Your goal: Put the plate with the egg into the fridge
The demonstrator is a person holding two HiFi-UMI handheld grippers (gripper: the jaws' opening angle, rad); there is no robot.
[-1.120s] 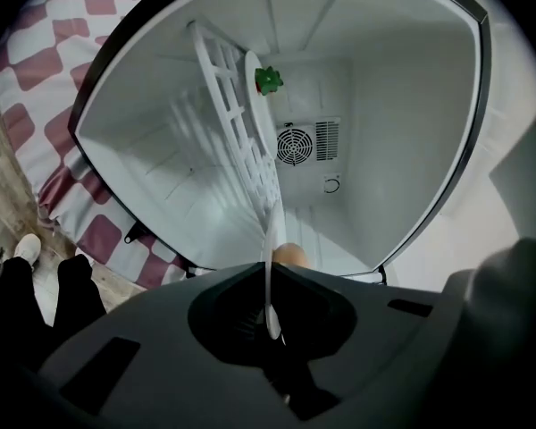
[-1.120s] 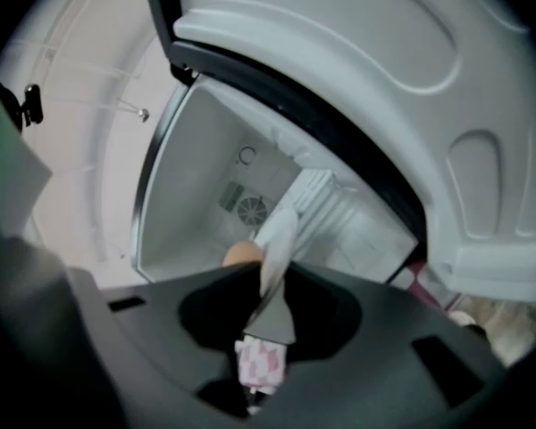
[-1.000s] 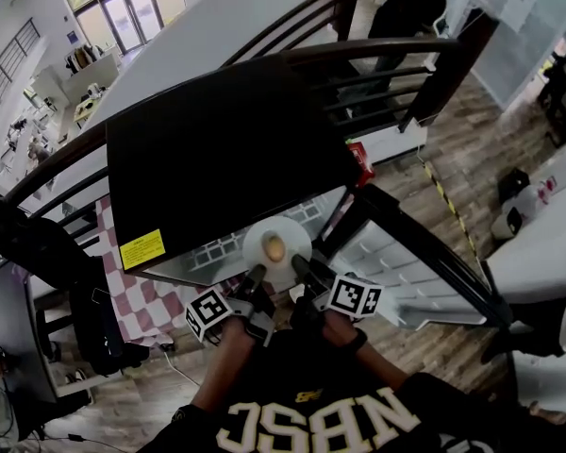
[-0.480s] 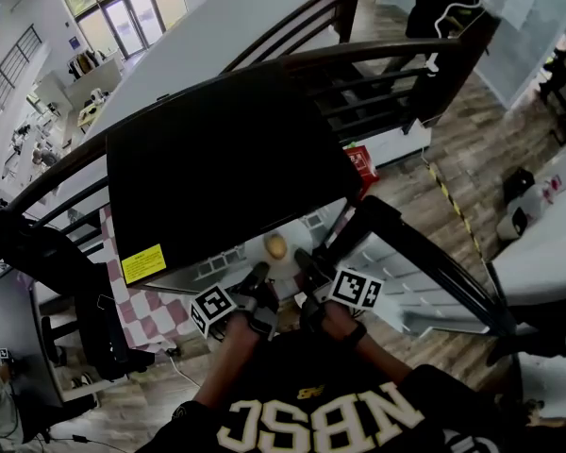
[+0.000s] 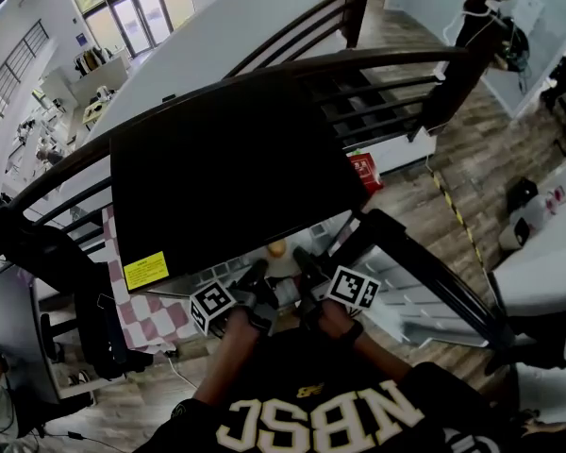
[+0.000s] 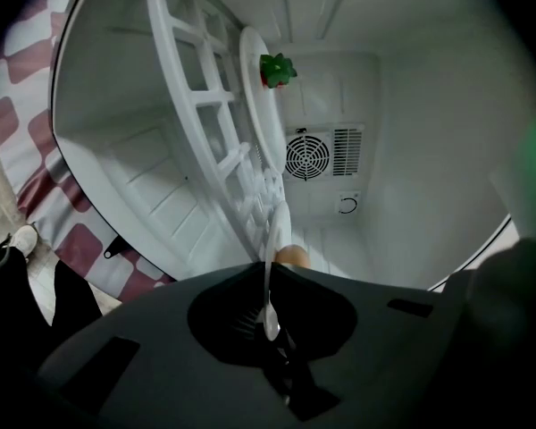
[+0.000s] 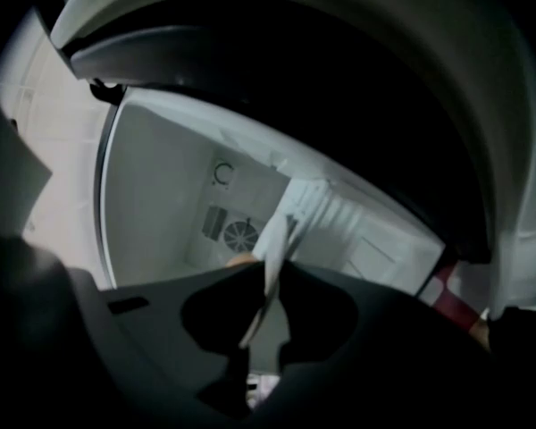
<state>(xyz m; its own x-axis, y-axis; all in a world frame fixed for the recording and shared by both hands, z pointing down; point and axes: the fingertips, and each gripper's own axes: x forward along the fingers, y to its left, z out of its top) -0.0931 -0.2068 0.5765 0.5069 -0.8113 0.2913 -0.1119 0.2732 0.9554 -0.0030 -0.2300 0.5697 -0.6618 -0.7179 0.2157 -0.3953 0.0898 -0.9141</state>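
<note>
Inside the open front of the fridge (image 5: 226, 168), the plate (image 6: 271, 231) is held by its rim from two sides. One side of the rim is pinched by the left hand-held gripper (image 5: 256, 276), and its jaws are shut nearly all the way on the thin edge. The other side is gripped by the right hand-held gripper (image 5: 305, 262). Its jaws have just been closing with the plate's edge between them, and they are pressed on it. The egg (image 6: 292, 256) is seen on the plate, just past the tips of the jaws. In the head view most of the plate is hidden under the fridge's black top, and the egg is seen at the edge of that top. A round fan grille (image 6: 308, 155) is seen on the back wall. A white rack (image 6: 210, 141) is seen beside the plate, and a small green and red thing (image 6: 276, 69) is seen further in. A red and white checked cloth (image 5: 141, 305) is seen beside the fridge.
</note>
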